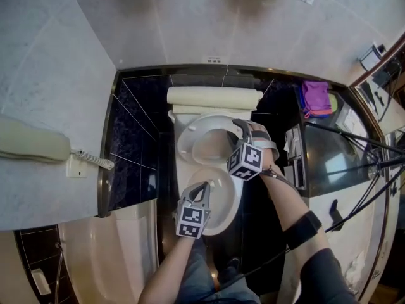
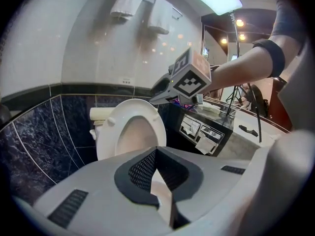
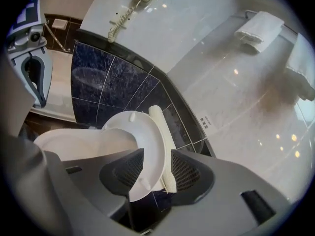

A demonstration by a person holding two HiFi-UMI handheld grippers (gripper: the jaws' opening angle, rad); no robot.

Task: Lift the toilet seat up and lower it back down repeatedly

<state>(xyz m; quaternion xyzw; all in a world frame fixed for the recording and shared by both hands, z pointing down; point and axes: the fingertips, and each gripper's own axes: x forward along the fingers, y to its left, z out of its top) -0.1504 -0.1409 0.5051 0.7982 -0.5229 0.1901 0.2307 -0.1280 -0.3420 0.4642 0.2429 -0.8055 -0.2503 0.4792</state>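
The white toilet seat stands raised against the cream lid, above the open bowl. My right gripper is at the seat's upper right edge. In the right gripper view its jaws are open and straddle the rim of the seat and the edge of the lid; the pads do not press on either. My left gripper hovers over the bowl, shut, holding nothing. In the left gripper view its tips point at the upright seat.
Dark tiled walls flank the toilet. A wall telephone hangs at the left and a bathtub lies at the lower left. At the right are a counter with a purple cloth and tripod legs. Towels hang above.
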